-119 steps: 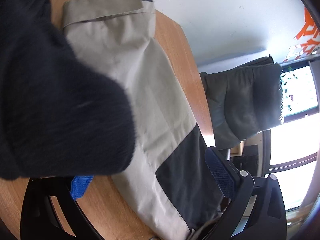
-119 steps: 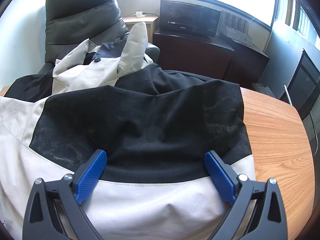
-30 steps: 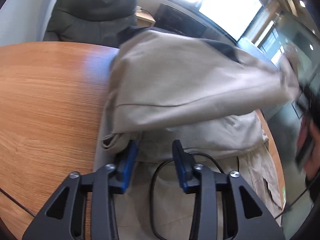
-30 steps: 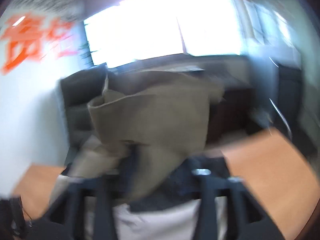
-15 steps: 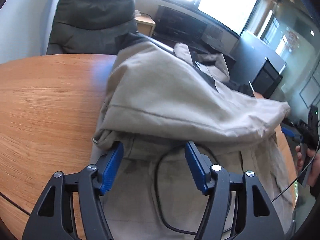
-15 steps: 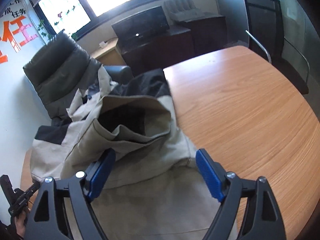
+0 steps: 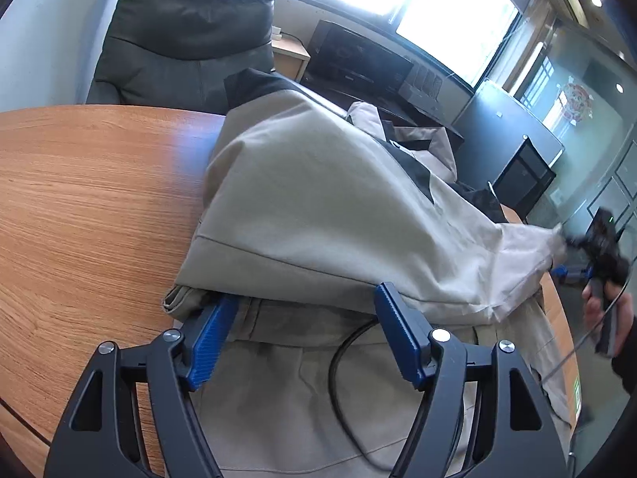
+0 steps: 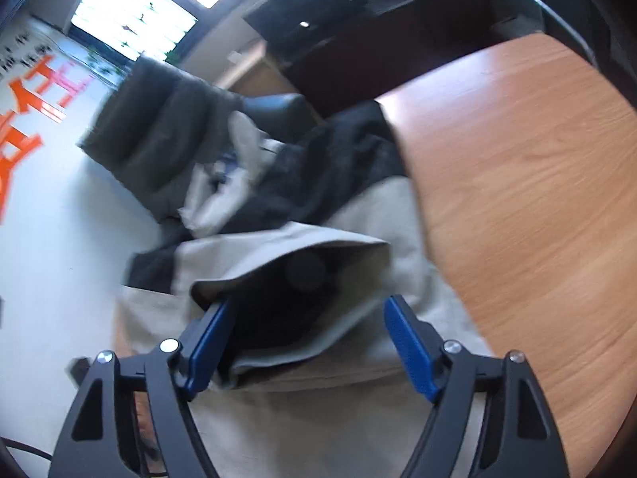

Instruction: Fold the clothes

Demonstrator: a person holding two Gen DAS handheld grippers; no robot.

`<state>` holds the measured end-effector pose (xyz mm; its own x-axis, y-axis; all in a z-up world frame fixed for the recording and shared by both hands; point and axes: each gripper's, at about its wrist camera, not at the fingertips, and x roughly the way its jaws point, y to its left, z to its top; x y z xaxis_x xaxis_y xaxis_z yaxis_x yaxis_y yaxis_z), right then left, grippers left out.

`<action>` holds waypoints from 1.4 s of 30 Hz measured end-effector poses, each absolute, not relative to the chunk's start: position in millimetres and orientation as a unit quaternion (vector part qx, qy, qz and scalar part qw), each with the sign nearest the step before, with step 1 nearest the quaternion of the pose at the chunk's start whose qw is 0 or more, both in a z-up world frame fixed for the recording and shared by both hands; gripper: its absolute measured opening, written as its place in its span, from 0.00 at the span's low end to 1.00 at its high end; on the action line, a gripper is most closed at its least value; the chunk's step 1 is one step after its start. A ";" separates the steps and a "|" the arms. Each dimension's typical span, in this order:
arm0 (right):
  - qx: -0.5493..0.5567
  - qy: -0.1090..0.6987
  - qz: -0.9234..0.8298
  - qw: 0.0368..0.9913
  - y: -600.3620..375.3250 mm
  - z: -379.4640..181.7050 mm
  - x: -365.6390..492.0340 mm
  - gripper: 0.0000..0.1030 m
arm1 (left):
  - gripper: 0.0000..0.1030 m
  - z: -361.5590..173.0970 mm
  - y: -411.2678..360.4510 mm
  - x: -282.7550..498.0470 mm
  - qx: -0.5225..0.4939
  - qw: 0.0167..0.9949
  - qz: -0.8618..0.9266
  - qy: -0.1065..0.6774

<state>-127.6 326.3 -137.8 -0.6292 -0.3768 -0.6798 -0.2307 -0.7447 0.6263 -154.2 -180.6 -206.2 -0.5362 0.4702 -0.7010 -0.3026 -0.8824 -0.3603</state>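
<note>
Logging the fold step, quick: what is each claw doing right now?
Left claw: open, just been opening, jacket hem released.
Right claw: open, jaws just narrowed slightly, gripping nothing.

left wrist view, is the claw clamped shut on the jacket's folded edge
No, the left claw stands wide open, its blue pads apart with the folded beige edge of the jacket lying loose between them on the wooden table.

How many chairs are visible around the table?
2: a padded dark armchair behind the table's far edge, and a chair with a metal armrest at the right wrist view's upper right. Others may be hidden.
</note>
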 end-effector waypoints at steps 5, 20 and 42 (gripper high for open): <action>0.420 -0.349 -0.833 0.087 317.9 -110.0 -128.8 0.89 | 0.71 -206.9 -182.9 -153.3 -0.425 0.229 0.870 -0.101; 0.400 -0.261 -0.867 0.139 271.6 -59.2 -174.9 0.03 | 0.77 -205.9 -181.2 -151.0 -0.412 0.231 0.873 -0.120; 0.423 -0.298 -0.852 0.083 325.3 -110.1 -160.5 0.02 | 0.73 -214.5 -166.0 -138.6 -0.435 0.206 0.869 -0.118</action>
